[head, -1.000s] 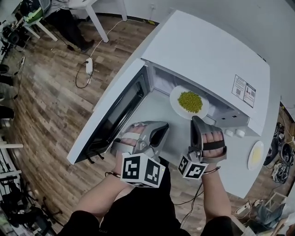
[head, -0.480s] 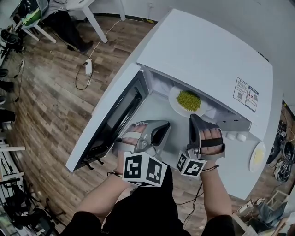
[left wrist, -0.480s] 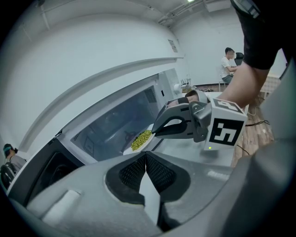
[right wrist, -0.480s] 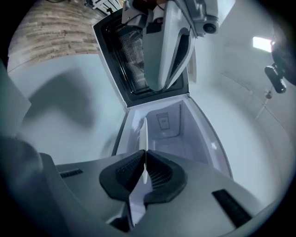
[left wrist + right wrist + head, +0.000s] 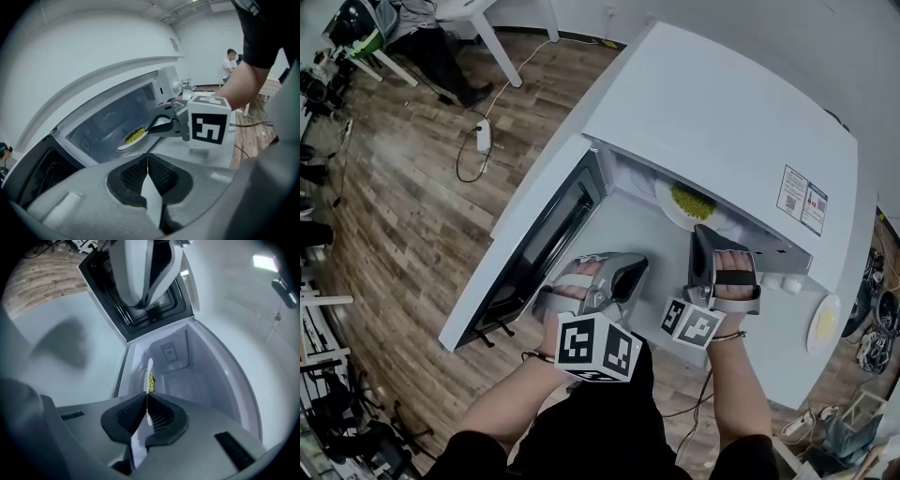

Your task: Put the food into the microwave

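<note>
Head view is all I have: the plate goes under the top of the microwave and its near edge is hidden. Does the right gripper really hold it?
Observer: Yes. In the right gripper view the right gripper is clamped on the rim of the plate, which shows edge-on between its pads.
Operator: Is the food in the middle of it?
Observer: The left gripper view shows the food heaped at the plate's centre, none at the rim.
Operator: And the other hand, does it carry something?
Observer: No. Its own view shows the left gripper shut, pads together, nothing between them.
</note>
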A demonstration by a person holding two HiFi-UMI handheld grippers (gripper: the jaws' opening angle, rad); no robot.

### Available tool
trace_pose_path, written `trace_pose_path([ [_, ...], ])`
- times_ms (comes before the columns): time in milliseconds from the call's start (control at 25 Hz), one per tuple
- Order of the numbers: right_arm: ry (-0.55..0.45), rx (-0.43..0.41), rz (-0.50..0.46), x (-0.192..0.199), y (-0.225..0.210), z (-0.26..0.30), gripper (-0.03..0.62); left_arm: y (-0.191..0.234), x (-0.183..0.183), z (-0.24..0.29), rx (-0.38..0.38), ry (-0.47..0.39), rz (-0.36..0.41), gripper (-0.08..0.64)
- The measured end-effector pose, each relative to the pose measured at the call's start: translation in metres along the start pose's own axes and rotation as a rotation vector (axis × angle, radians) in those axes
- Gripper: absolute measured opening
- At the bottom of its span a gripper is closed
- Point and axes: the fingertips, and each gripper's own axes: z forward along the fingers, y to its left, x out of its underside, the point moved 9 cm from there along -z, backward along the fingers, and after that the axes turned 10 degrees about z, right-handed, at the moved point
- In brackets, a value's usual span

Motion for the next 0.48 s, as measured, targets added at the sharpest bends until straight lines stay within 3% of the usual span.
trace_pose_path([
  [200,0.039,-0.126,0.083,-0.011,-0.012,0.014,0.023,0.002,-0.003,-0.006,0.01,-0.008,-0.013,0.009],
  [480,0.018,-0.281,0.19,-0.02,-0.018,0.021,0.038,0.004,0.003,-0.009,0.003,0.009,-0.036,0.009],
])
